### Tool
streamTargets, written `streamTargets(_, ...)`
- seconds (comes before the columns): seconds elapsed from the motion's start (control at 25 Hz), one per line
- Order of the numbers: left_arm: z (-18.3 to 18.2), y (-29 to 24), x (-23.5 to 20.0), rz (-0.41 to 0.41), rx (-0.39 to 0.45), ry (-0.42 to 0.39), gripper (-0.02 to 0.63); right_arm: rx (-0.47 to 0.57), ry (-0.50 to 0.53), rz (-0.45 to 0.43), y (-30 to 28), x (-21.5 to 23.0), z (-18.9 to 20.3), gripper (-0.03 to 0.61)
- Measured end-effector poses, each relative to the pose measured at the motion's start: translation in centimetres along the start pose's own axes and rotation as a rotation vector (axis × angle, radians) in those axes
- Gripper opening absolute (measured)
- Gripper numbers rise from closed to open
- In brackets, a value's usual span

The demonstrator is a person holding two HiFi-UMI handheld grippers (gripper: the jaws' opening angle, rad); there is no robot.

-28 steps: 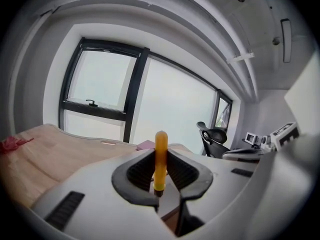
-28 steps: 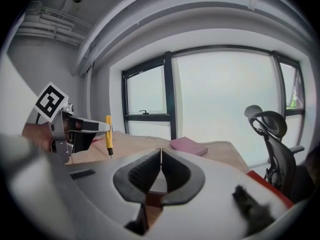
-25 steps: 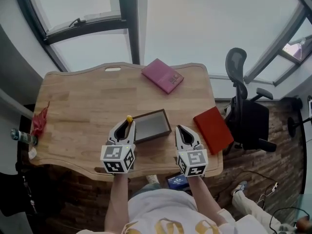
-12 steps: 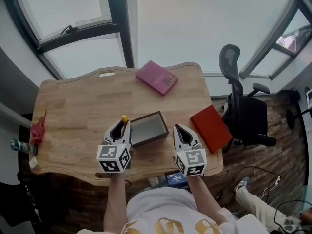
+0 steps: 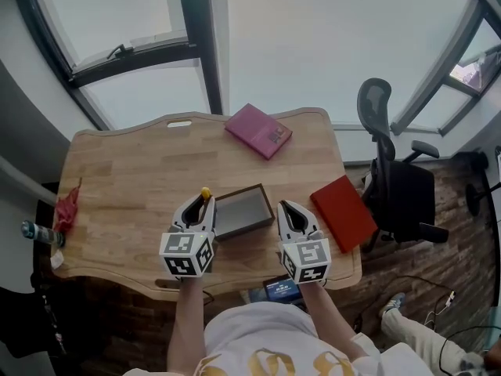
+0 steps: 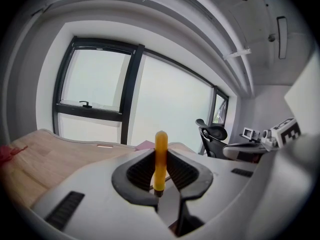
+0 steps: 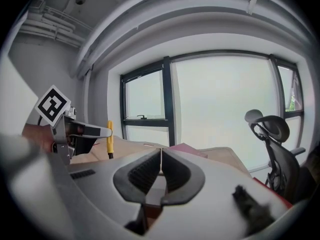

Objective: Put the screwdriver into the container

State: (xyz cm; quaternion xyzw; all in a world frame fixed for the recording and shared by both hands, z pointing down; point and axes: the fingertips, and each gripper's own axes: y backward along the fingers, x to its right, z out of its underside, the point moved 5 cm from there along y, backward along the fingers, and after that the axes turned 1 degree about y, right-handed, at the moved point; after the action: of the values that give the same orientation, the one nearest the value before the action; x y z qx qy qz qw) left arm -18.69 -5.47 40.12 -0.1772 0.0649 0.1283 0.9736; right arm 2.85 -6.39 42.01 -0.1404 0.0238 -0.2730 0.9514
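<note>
beside the container, the left tongs clamp the yellow screwdriver upright.

Office, by the look of it. Wooden bench with a shaped front edge and a slot cut near its far edge. Beyond the bench, a run of tall dark-framed windows, one pane with a latch handle. Right of the bench: black office chair with headrest and armrests. On the bench: pink book at the far edge, red book at the right end. Floor right of the bench is wood-patterned planks, with loose cables trailing over it. Above the bench, exposed pipes run along a grey ceiling.
</note>
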Motion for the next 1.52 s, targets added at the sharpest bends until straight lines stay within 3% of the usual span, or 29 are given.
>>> streamTargets(1.52, 6.9, -6.7, -0.7, 0.050, -0.291, -0.007, 0.077, -0.106, -0.055, 0.012, -3.6, 3.9, 3.7, 0.032)
